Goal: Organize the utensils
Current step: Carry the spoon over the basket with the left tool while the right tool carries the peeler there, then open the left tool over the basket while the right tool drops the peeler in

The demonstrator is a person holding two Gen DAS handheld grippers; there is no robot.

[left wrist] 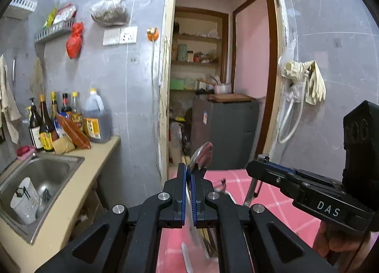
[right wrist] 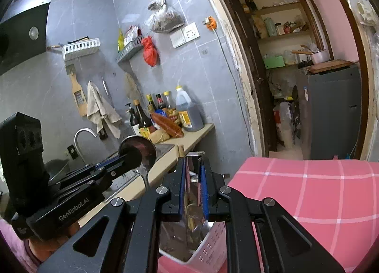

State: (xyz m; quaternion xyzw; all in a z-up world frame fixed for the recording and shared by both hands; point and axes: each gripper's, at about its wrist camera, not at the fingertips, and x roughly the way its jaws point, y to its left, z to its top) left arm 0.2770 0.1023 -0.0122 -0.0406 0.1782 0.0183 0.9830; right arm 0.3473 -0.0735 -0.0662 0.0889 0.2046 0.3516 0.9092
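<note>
My left gripper (left wrist: pixel 188 170) is shut on a metal spoon (left wrist: pixel 201 156), bowl up, handle hanging down between the fingers. It also shows in the right wrist view (right wrist: pixel 129 156), with the spoon bowl (right wrist: pixel 142 148) above the counter edge. My right gripper (right wrist: pixel 192 162) is shut on a flat metal utensil (right wrist: pixel 193 154) whose lower end reaches into a white perforated holder (right wrist: pixel 208 244) with several utensils inside. In the left wrist view the right gripper (left wrist: pixel 260 161) holds that utensil's thin shaft (left wrist: pixel 251 192) above the pink cloth.
A table with a pink checked cloth (right wrist: pixel 308 192) lies to the right. A steel sink (left wrist: pixel 47 173) with a white cup (left wrist: pixel 23 202) sits in the beige counter (left wrist: pixel 78 192) on the left. Sauce bottles (left wrist: pixel 71 121) stand at the wall. A doorway (left wrist: pixel 222 83) opens ahead.
</note>
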